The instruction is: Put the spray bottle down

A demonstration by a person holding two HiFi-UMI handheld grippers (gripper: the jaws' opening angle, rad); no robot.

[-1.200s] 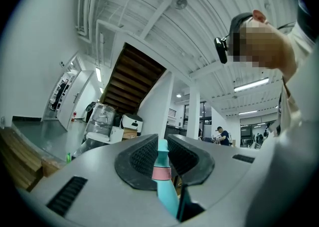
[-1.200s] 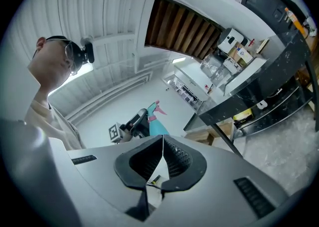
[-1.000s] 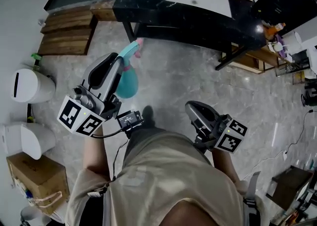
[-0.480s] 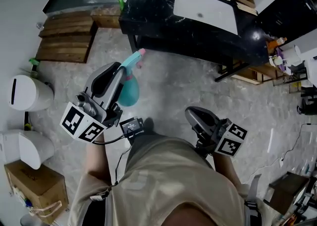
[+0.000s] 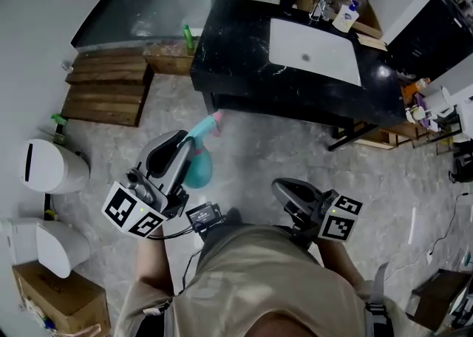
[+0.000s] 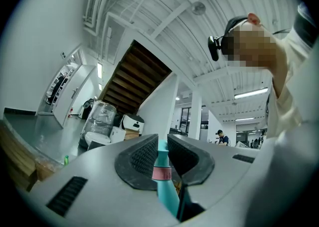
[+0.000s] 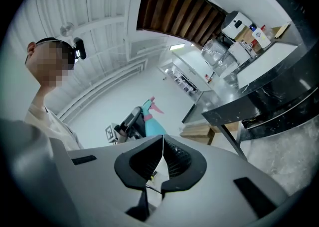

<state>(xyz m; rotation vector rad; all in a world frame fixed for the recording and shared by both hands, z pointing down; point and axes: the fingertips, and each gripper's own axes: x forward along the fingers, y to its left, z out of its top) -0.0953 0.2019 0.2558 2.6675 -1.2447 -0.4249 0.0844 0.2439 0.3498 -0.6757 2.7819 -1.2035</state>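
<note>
In the head view a teal spray bottle (image 5: pixel 199 168) with a pink nozzle hangs above the stone floor. My left gripper (image 5: pixel 182 152) is shut on its neck. The left gripper view shows the teal neck and pink collar (image 6: pixel 161 173) pinched between the two black pads (image 6: pixel 144 155). My right gripper (image 5: pixel 285 190) is at the lower right, shut with nothing in it; its pads (image 7: pixel 172 159) meet at the tips. From the right gripper view the bottle (image 7: pixel 151 126) and the left gripper (image 7: pixel 130 120) show off to the left.
A black counter (image 5: pixel 244 69) with a white sink (image 5: pixel 314 51) and small bottles stands ahead. Wooden steps (image 5: pixel 107 95) and a green bottle (image 5: pixel 187 35) lie to its left. White bins (image 5: pixel 48 167) and a cardboard box (image 5: pixel 52 297) line the left wall.
Both grippers and the person have moved forward toward the black counter, which now shows more fully and nearer. The left gripper still holds the spray bottle; the right stays shut.
</note>
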